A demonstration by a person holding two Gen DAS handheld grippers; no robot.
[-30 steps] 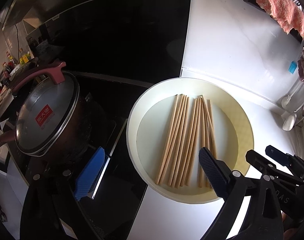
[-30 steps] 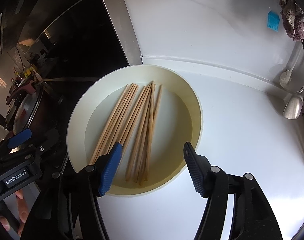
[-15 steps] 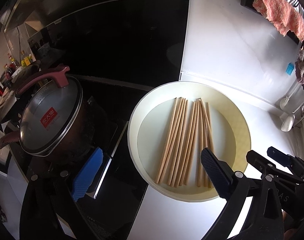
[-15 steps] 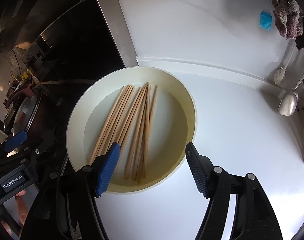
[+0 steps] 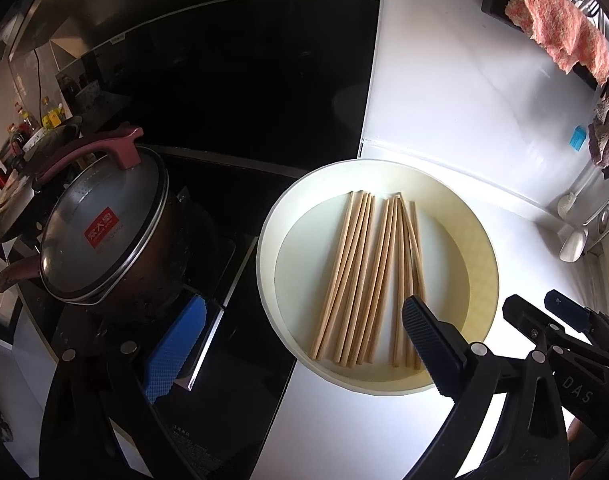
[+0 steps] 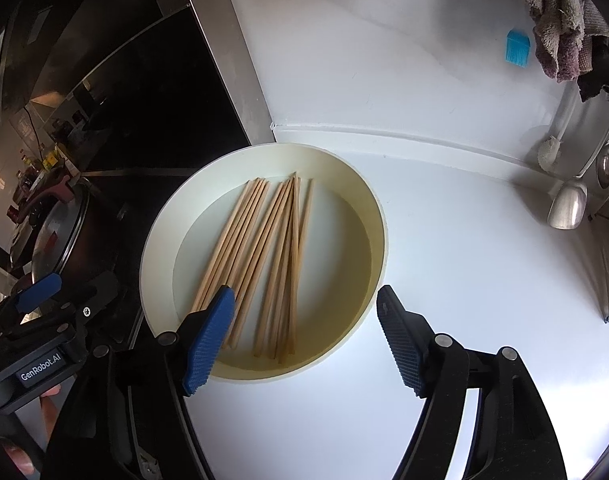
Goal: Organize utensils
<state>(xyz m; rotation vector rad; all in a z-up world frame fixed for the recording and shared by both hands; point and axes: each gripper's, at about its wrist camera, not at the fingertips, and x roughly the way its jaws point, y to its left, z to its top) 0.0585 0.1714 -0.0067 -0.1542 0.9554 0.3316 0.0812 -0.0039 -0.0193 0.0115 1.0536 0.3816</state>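
Several wooden chopsticks (image 5: 368, 272) (image 6: 260, 256) lie side by side in a cream round plate (image 5: 264, 276) (image 6: 154, 248) on the white counter, next to the stove. My left gripper (image 5: 304, 304) is open and wide; its blue pad hangs over the stove and its other finger over the plate's near rim. My right gripper (image 6: 304, 292) hovers over the near ends of the chopsticks. Its jaws are opening and the pads (image 6: 208, 336) press on nothing. Each gripper's body shows at the edge of the other's view.
A dark pot with a glass lid (image 5: 100, 232) sits on the black stove left of the plate. On the wall at right hang a pink cloth (image 5: 560, 36), a grey cloth (image 6: 560, 32), a blue brush (image 6: 517, 48) and a ladle (image 6: 566, 204). White counter (image 6: 464, 264) lies right of the plate.
My right gripper's jaws stand wider apart than a second ago. Both views have shifted only slightly. The chopsticks and the plate have stayed where they were.
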